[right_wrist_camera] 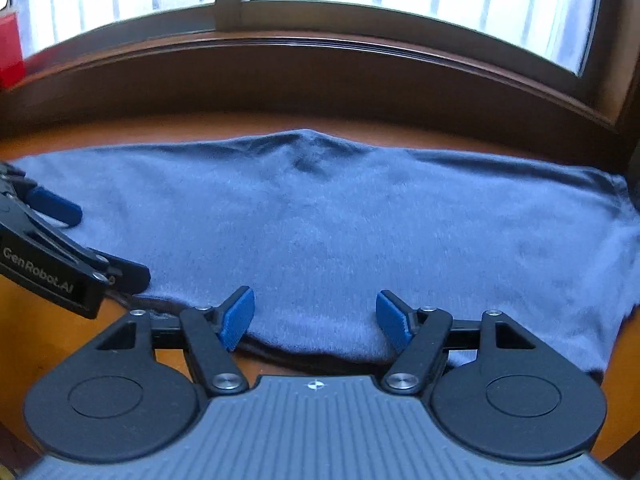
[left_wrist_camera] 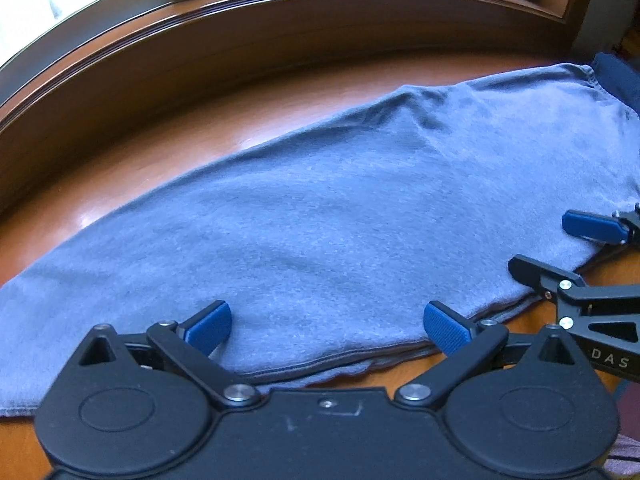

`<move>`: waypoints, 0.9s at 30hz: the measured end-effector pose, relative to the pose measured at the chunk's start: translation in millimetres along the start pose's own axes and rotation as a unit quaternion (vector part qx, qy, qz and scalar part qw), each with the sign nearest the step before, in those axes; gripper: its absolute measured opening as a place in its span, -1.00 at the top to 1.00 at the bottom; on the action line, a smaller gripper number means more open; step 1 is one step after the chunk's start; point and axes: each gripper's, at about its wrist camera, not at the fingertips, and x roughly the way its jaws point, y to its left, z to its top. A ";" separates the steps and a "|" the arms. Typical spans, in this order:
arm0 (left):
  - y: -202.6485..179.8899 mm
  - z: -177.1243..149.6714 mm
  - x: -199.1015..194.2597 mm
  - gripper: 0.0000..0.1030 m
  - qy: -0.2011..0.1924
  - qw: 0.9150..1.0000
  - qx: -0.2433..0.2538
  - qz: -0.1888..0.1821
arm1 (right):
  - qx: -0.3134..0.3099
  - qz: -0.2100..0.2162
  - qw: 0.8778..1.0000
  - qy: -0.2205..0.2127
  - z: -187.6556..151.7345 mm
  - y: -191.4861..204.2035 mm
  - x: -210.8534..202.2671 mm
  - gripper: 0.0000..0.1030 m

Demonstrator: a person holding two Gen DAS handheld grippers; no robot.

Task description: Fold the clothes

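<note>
Both claws spread, pinching nothing: left claw [left_wrist_camera: 327, 326], right claw [right_wrist_camera: 316, 318]. Shirt [left_wrist_camera: 320, 220] hem just ahead, doubled; you risk catching top layer only, or claws colliding side by side.

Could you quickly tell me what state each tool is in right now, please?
Left tool: open, holding nothing, at the near hem of the blue-grey shirt.
Right tool: open, holding nothing, at the same hem.
</note>
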 end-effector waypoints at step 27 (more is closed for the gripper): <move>218.9 -46.8 -25.9 -1.00 0.018 0.999 0.031 0.003 | 0.055 -0.074 0.995 -0.025 18.6 177.3 2.4 -0.42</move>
